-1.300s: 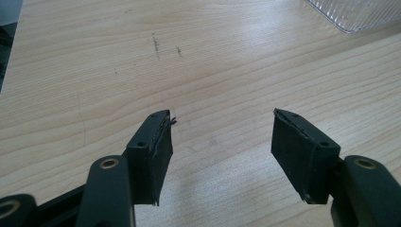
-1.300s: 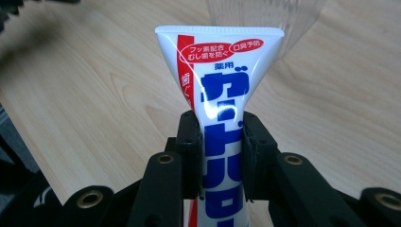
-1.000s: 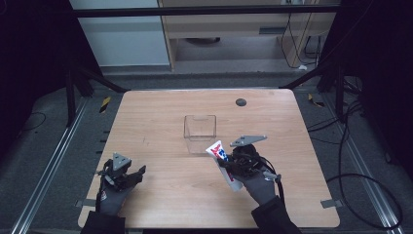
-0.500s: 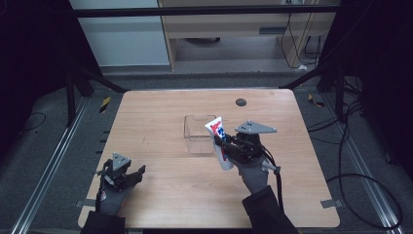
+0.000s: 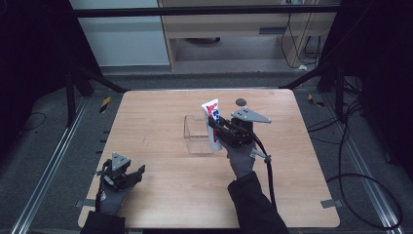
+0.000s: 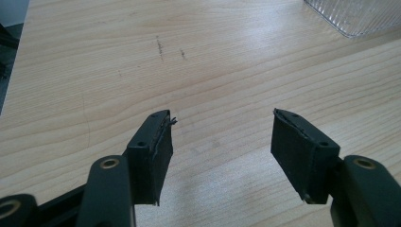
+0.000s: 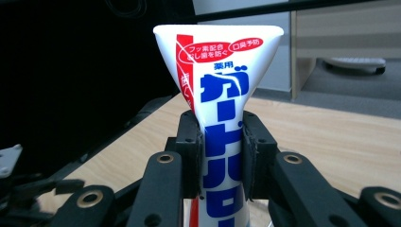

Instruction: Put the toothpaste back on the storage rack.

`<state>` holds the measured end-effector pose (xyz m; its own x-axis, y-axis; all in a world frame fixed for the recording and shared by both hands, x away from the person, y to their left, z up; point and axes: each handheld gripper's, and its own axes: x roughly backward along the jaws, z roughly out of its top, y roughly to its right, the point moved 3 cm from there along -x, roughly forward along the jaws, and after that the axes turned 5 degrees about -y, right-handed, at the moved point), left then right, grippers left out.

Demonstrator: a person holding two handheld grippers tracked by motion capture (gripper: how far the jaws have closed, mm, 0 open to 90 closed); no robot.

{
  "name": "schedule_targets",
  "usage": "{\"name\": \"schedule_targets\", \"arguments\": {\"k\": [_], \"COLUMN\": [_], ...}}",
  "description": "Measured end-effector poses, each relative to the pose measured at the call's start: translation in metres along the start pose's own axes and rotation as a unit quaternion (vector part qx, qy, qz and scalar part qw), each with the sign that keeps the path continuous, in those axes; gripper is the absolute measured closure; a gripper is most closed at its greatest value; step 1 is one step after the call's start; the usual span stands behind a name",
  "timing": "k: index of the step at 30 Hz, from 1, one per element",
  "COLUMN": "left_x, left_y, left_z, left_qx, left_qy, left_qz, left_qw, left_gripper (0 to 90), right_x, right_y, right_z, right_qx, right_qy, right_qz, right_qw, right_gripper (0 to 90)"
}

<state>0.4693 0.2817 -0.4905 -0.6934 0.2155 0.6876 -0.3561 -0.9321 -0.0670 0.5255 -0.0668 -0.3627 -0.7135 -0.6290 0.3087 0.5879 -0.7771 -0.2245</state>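
My right gripper (image 5: 217, 129) is shut on a white toothpaste tube (image 5: 213, 120) with red and blue print, held upright with its flat crimped end up. In the right gripper view the tube (image 7: 222, 90) stands pinched between the two black pads (image 7: 191, 153), at my right gripper (image 7: 221, 158). The tube hangs over the right edge of a clear plastic box (image 5: 197, 134) in the middle of the table. My left gripper (image 5: 127, 176) rests near the table's front left corner; in the left gripper view it (image 6: 221, 142) is open over bare wood.
The wooden table (image 5: 160, 112) carries a small dark round disc (image 5: 240, 102) near its far edge. A corner of the clear box (image 6: 352, 16) shows at the top right of the left gripper view. Dark floor and metal rails surround the table.
My right gripper has carried the toothpaste tube up and away from the front of the table, to the right edge of the clear box. The left gripper has stayed put.
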Motion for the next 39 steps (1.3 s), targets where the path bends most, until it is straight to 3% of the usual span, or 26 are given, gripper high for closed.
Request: {"name": "schedule_targets", "arguments": {"k": [5, 8, 20, 28, 39], "left_x": [-0.001, -0.001, 0.000, 0.001, 0.001], "left_y": [0.000, 0.000, -0.001, -0.001, -0.002], "left_z": [0.000, 0.000, 0.000, 0.000, 0.000], "left_qx": [0.000, 0.001, 0.004, 0.005, 0.005], "left_qy": [-0.001, 0.000, 0.002, 0.004, 0.005], "left_qz": [-0.001, 0.000, -0.001, -0.002, -0.002], "left_qw": [1.0000, 1.0000, 1.0000, 1.0000, 1.0000], "left_gripper": [37.9, 38.0, 38.0, 38.0, 38.0], "right_x": [-0.011, -0.019, -0.044, -0.066, -0.086], "right_y": [0.001, 0.002, 0.006, 0.009, 0.012], "right_z": [0.005, 0.009, 0.016, 0.010, -0.004], "right_qx": [0.000, -0.011, -0.028, -0.045, -0.050], "right_qy": [0.013, 0.039, 0.062, 0.054, 0.048], "right_qz": [-0.010, -0.010, -0.024, -0.032, -0.041], "right_qw": [0.9999, 0.9991, 0.9974, 0.9970, 0.9967], "right_gripper": [72.7, 72.6, 72.5, 72.4, 72.3]}}
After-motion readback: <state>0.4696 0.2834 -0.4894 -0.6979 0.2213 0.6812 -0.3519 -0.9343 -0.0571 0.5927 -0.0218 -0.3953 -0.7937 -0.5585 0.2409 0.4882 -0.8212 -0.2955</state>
